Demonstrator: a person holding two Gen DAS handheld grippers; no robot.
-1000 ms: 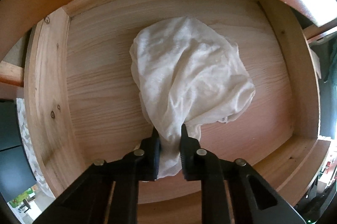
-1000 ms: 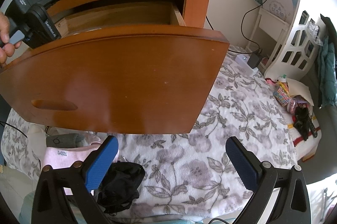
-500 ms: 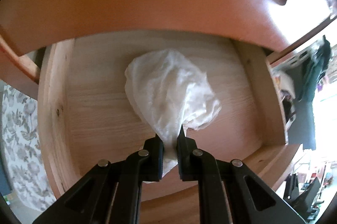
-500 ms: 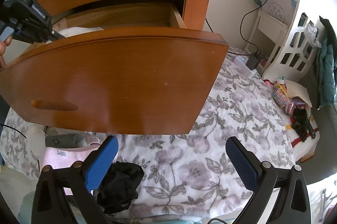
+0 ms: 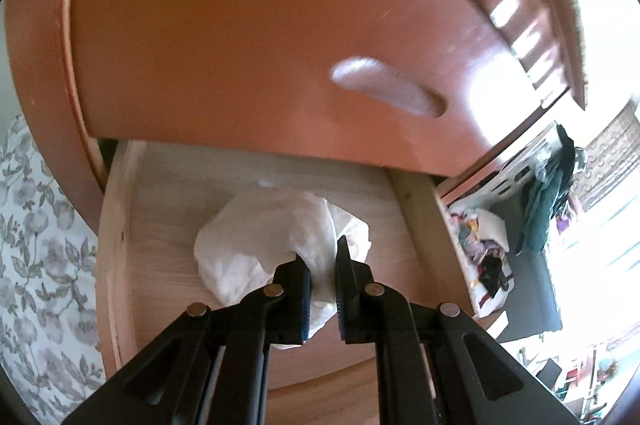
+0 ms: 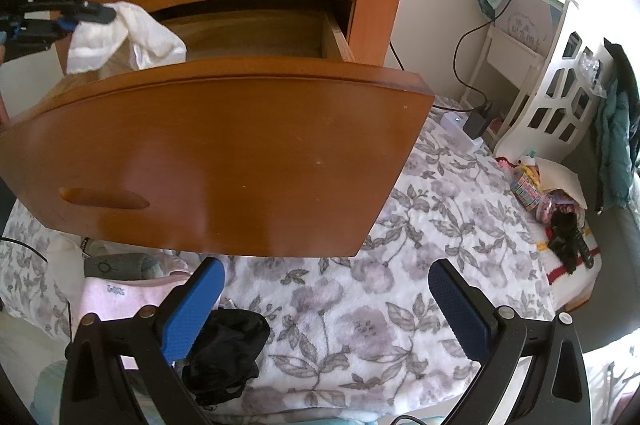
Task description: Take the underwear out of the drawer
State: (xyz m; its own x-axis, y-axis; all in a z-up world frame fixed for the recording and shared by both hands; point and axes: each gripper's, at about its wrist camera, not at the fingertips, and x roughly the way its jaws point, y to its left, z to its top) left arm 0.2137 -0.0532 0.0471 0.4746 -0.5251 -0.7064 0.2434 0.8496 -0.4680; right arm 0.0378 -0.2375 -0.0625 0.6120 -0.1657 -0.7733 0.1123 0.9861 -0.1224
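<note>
White underwear [image 5: 256, 237] hangs bunched from my left gripper [image 5: 320, 253], which is shut on a fold of it above the pale floor of the open wooden drawer [image 5: 120, 225]. In the right wrist view the left gripper [image 6: 100, 13] is at the upper left, and the white underwear [image 6: 132, 37] dangles from it above the drawer's curved front [image 6: 240, 153]. My right gripper [image 6: 326, 289] stands wide open below that front, over the bedding, with nothing between its blue pads.
The closed upper drawer front [image 5: 240, 45] overhangs the open drawer. A floral blanket [image 6: 400, 225] lies below, with a black garment [image 6: 228, 345] and a pink garment [image 6: 116, 297] near the right gripper. A white rack [image 6: 552, 85] stands at the right.
My left gripper has risen and tilted up, lifting the white underwear off the drawer floor until it shows above the drawer front. The right gripper has stayed still.
</note>
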